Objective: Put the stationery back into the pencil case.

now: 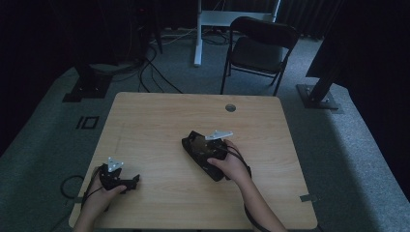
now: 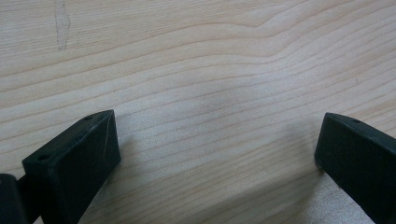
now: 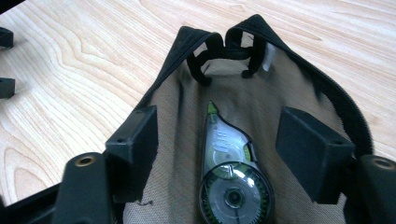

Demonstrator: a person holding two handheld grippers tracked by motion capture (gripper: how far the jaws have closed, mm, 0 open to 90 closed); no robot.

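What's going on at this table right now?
A person sits at a wooden table with a gripper in each hand. The right gripper hangs over an open black pouch with a tan lining; its jaws are spread either side of a correction tape dispenser lying inside, not yet clamping it. The left gripper rests low near the table's front left, jaws open over bare wood.

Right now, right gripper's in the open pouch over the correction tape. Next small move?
Probably close the right gripper on the correction tape. Its jaws stand open on either side of the tape, which lies inside the open pouch. The left gripper is open over bare table, so it seems free to steady the pouch afterwards.
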